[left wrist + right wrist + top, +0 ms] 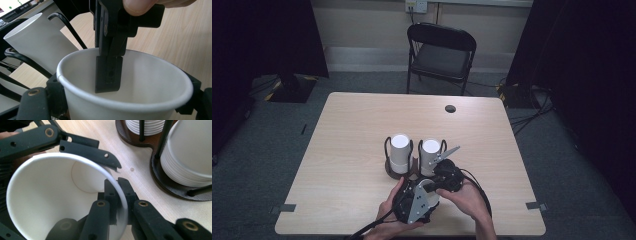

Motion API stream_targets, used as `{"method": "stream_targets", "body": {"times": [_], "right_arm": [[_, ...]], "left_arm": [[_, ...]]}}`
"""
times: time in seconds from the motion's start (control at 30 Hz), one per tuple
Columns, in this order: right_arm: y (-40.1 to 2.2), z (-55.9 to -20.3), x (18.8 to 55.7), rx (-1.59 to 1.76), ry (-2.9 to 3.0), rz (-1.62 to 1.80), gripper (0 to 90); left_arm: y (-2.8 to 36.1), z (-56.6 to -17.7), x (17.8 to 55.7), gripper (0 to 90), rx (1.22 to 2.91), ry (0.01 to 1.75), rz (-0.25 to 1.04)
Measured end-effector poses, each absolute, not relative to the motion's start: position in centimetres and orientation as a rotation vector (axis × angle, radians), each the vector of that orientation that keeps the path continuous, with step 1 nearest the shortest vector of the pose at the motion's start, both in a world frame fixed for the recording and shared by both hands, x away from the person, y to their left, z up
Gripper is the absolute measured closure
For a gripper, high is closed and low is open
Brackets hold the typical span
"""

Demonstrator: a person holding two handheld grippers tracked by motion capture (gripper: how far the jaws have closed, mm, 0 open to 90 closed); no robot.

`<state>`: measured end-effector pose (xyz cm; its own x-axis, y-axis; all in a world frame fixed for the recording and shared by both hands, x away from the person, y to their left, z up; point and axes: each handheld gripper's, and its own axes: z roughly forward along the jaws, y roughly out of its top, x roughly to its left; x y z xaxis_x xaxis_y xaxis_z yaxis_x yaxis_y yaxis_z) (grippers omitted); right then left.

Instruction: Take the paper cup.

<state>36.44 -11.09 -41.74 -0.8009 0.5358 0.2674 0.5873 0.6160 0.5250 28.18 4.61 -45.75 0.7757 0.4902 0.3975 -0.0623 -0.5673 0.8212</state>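
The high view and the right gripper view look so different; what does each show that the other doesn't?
High view alone: the whole table, a folding chair behind it, and the person's hands.

Right gripper view alone: the right gripper has its jaws pinched on the rim of a paper cup, one jaw inside and one outside, with the cup's inside bottom visible.

Both: the dark cup holder carrying two white cup stacks, and the left gripper around the cup.

You get even overhead light on the table (362, 125), dark edges around it; near your tongs, close parts blur.
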Motion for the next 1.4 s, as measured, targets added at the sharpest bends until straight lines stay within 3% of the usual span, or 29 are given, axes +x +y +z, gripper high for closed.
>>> {"method": "stream_targets", "body": {"times": [0.37, 0.67, 0.97, 1.4], "right_arm": [[-11.8, -41.8, 36.3, -1.010, -2.720, -1.052, 75.2], [-12.3, -41.9, 35.7, -1.040, -2.752, -1.151, 57.9], [-12.9, -42.0, 35.3, -1.036, -2.740, -1.367, 46.8], [-14.4, -42.8, 34.7, -1.146, -2.623, -1.590, 42.2]], "left_arm": [[5.0, -45.9, 28.6, 21.6, 2.009, 0.410, 0.740], [5.7, -46.2, 28.8, 21.5, 1.988, 0.463, 0.708], [6.3, -46.4, 29.1, 21.4, 1.935, 0.528, 0.678], [7.5, -46.5, 29.4, 21.6, 1.914, 0.579, 0.652]]}}
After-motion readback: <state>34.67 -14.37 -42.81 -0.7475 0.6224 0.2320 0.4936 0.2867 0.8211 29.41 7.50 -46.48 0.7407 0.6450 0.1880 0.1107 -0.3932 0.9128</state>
